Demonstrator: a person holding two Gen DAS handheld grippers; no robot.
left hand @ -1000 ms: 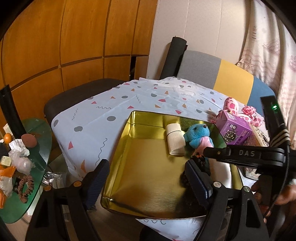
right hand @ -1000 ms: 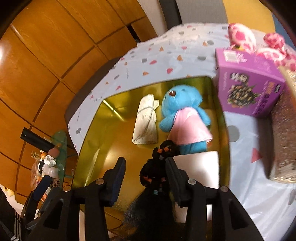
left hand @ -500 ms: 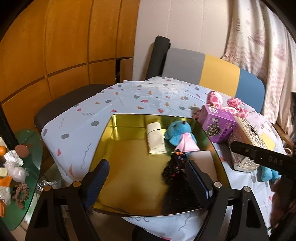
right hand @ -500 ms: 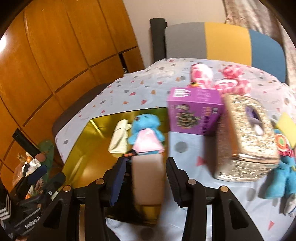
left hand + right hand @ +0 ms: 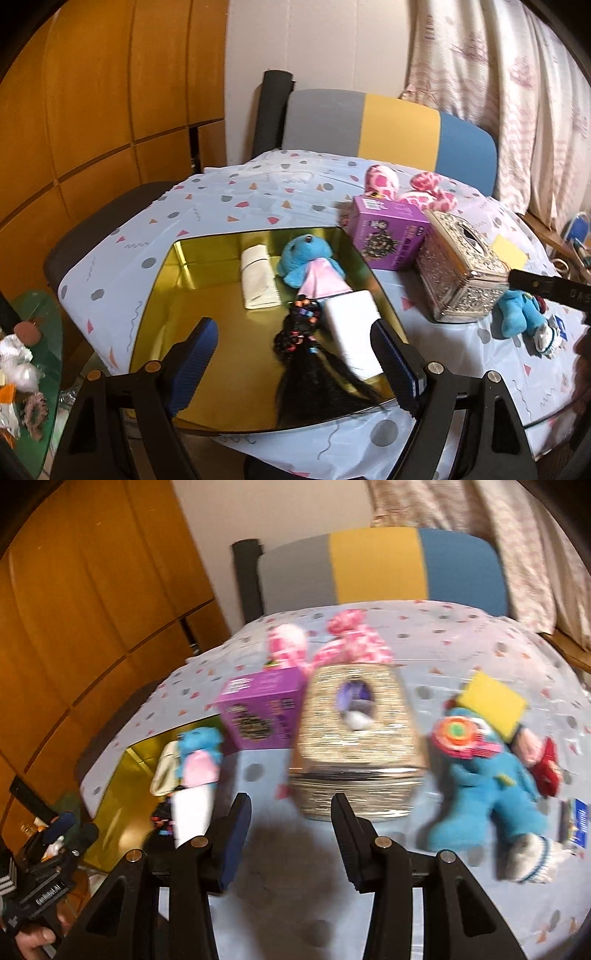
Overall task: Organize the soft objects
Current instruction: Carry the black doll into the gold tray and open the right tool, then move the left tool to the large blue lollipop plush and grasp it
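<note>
A gold tray point(image 5: 207, 306) holds a rolled cream cloth point(image 5: 256, 278), a small blue plush in a pink dress point(image 5: 306, 264), a white pad point(image 5: 351, 325) and a black hairpiece with beads point(image 5: 306, 350). My left gripper point(image 5: 291, 365) is open and empty above the tray's near edge. My right gripper point(image 5: 290, 829) is open and empty, over the tablecloth in front of the glittery tissue box point(image 5: 354, 734). A blue plush doll point(image 5: 476, 775) lies right of the box. A pink spotted plush point(image 5: 325, 642) lies behind it.
A purple carton point(image 5: 388, 232) stands between the tray and the tissue box point(image 5: 458, 269). A yellow sponge point(image 5: 491, 703) lies by the blue doll. A grey, yellow and blue chair point(image 5: 388, 122) stands behind the table. A green side table point(image 5: 26, 354) with clutter is at the left.
My right gripper let go of the black hairpiece in the tray, then swung right toward the tissue box and blue doll. My left gripper pulled back a little.
</note>
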